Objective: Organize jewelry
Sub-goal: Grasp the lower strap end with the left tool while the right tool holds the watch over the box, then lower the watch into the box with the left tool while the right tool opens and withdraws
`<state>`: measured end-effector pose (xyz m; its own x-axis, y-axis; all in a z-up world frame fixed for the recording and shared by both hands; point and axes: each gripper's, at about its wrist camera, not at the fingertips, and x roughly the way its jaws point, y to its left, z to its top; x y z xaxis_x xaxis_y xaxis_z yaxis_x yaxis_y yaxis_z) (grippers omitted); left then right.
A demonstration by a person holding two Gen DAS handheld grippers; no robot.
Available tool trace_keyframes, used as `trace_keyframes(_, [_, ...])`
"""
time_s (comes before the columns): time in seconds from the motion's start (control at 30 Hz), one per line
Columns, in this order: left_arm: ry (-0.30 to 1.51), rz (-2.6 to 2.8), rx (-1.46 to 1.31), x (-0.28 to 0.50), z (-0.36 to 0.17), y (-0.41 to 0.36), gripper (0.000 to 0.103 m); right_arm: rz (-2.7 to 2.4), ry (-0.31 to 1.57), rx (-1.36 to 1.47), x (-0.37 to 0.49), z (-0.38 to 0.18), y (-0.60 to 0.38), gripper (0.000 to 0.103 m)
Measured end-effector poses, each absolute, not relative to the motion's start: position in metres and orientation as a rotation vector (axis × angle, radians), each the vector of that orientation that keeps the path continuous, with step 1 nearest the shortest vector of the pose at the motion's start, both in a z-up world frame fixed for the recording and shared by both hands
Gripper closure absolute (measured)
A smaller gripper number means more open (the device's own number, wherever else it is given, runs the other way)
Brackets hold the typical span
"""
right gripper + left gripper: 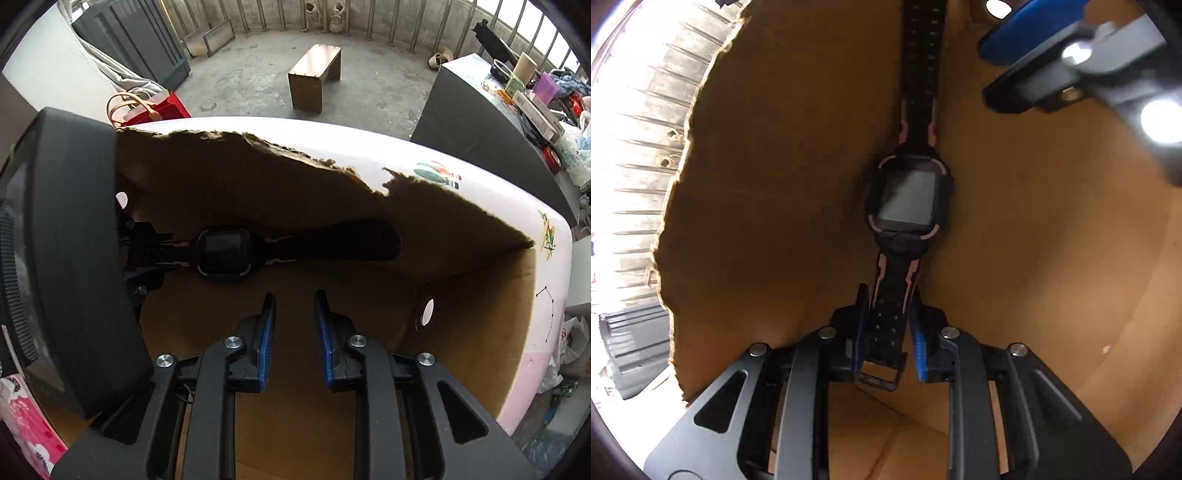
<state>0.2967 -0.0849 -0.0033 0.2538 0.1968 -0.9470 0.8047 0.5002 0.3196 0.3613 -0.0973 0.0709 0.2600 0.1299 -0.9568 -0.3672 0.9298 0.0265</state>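
- smartwatch (908, 195) lies stretched out flat on the floor of the torn cardboard box (775, 184), screen up, strap running lengthwise.
- my left gripper (888, 332) straddles the buckle end of the strap, blue pads on each side; i cannot tell whether they pinch it or have gone slack.
- my right gripper (294, 325) sits a modest way open with nothing between its pads, just beside the watch.
- i'd say this is the release: spread the left jaws clear of the strap, then lift straight up so the buckle doesn't snag and drag the watch.
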Motion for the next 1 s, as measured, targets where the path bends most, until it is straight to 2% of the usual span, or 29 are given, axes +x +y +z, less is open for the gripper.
trace_keyframes(0.03, [1.272, -0.494, 1.029, 0.299, -0.005, -0.084, 0.075, 0.332, 1.221, -0.241, 0.352, 0.082, -0.100, 0.077])
trace_keyframes(0.07, [1.248, -0.474, 1.058, 0.297, -0.005, -0.084, 0.061, 0.327, 1.175, -0.247, 0.343, 0.092, -0.105, 0.071])
trace_keyframes(0.1, [1.219, -0.455, 1.089, 0.296, -0.004, -0.084, 0.059, 0.314, 1.123, -0.252, 0.334, 0.102, -0.111, 0.066])
trace_keyframes(0.23, [1.192, -0.551, 1.014, 0.289, 0.007, -0.088, 0.059, 0.176, 0.914, -0.282, 0.286, 0.129, -0.142, 0.051])
trace_keyframes(0.3, [1.167, -0.569, 1.001, 0.288, 0.006, -0.091, 0.058, 0.087, 0.865, -0.256, 0.265, 0.128, -0.160, 0.040])
trace_keyframes(0.43, [1.158, -0.523, 0.983, 0.293, 0.001, -0.099, 0.062, 0.016, 0.887, -0.170, 0.251, 0.107, -0.178, 0.039])
trace_keyframes(0.57, [1.213, -0.440, 0.758, 0.298, 0.006, -0.078, 0.061, 0.027, 0.957, -0.202, 0.259, 0.069, -0.172, 0.039])
trace_keyframes(0.63, [1.212, -0.405, 0.704, 0.298, 0.008, -0.071, 0.061, 0.010, 0.908, -0.161, 0.260, 0.076, -0.175, 0.039])
trace_keyframes(0.8, [1.217, -0.318, 0.573, 0.298, 0.010, -0.054, 0.060, 0.004, 0.860, -0.178, 0.258, 0.074, -0.178, 0.056])
trace_keyframes(1.0, [1.281, -0.271, 0.338, 0.307, 0.013, -0.023, 0.061, 0.063, 0.874, -0.096, 0.272, 0.069, -0.190, 0.056])
